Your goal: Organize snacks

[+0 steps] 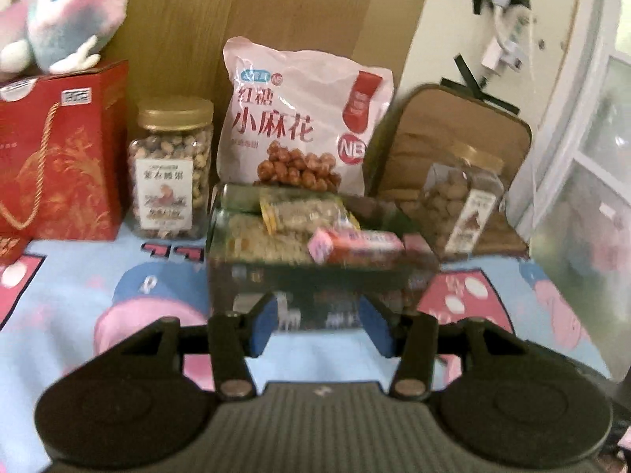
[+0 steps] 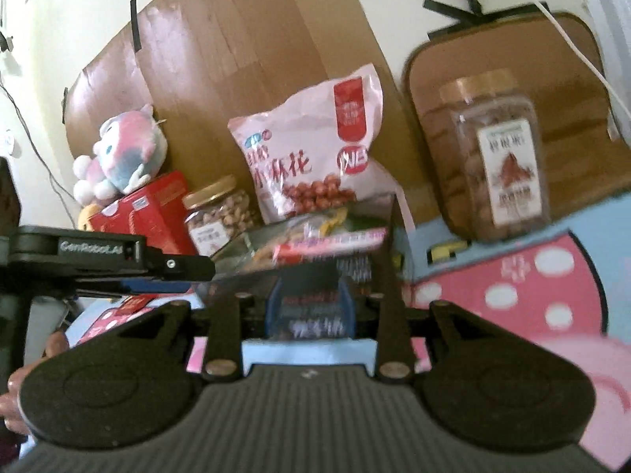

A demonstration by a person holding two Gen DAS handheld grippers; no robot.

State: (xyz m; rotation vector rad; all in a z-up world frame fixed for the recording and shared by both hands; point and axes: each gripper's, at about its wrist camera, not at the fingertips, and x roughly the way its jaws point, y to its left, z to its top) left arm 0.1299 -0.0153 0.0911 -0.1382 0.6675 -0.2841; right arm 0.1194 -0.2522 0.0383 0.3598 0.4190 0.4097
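Clear snack box (image 1: 315, 272) fronting left tongs (image 1: 321, 321); bare cloth (image 1: 98, 260) leftward.

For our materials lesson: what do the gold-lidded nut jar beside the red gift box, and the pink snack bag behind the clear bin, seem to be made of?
Gold-lidded nut jar: probably clear plastic, possibly glass; the nuts show through its glossy wall. The lid looks metallic gold, metal or coated plastic.
Pink snack bag: thin plastic film with a soft sheen; it creases and puffs.

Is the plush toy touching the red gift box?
Touching. The left wrist view shows the plush toy resting directly on top of the red gift box.
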